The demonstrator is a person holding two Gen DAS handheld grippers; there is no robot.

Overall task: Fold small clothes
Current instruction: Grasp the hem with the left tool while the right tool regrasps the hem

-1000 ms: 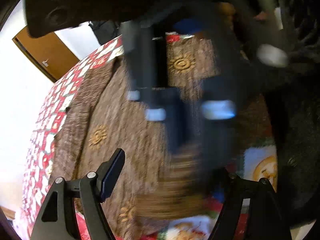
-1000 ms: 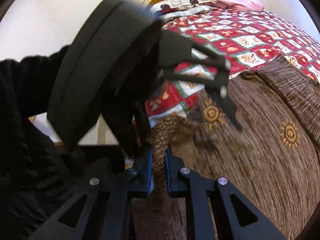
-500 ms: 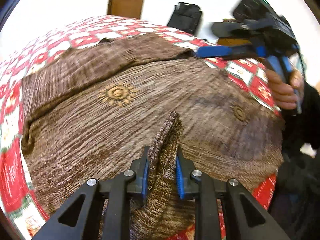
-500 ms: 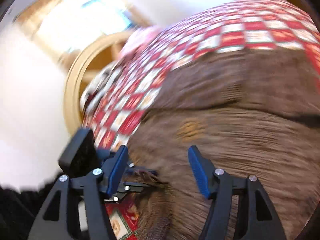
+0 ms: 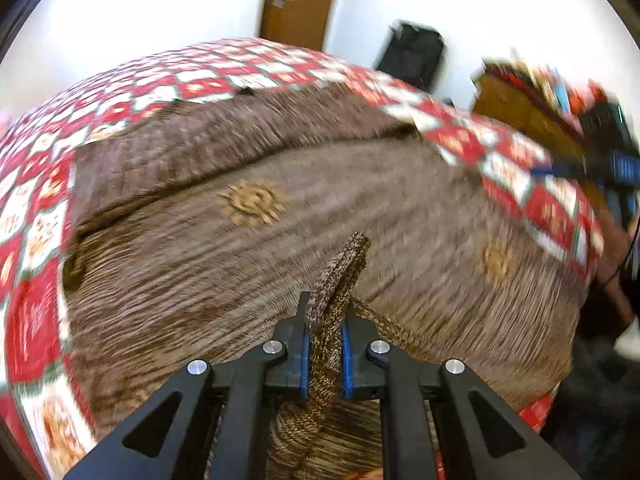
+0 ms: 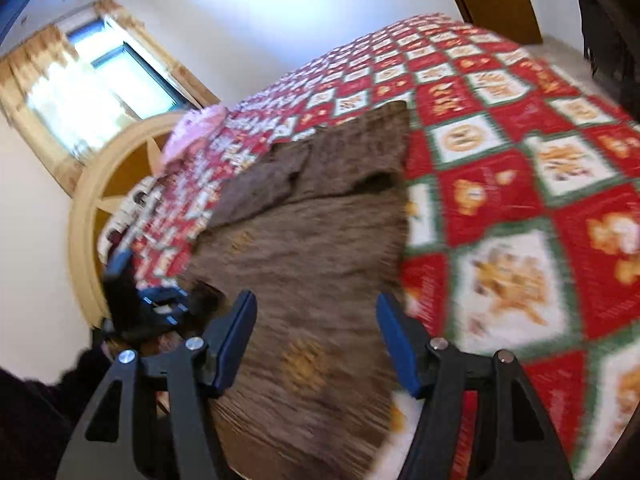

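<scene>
Brown garment (image 5: 360,208) lies spread flat on the quilted bed (image 5: 36,320), filling most of the left wrist view. Left tool (image 5: 325,354) has just been closing and now pinches a bunched knit edge (image 5: 340,280) of it, fabric standing up between the pads toward 12 o'clock. Right tool (image 6: 316,340) is spread, nothing between the pads, hovering over the garment's right-hand border where the quilt begins, at 3 o'clock of its view; the left tool shows at 9 o'clock there. Right wrist view is motion-blurred.

Risks, judged:
- Left pinch holds a thick bunch, maybe several layers; pulling could drag the whole garment instead of folding one edge.
- Right tool coming down near the border could nip the quilt along with the garment.
- One-sided pull with the other corner unpinned would skew the fold.
</scene>
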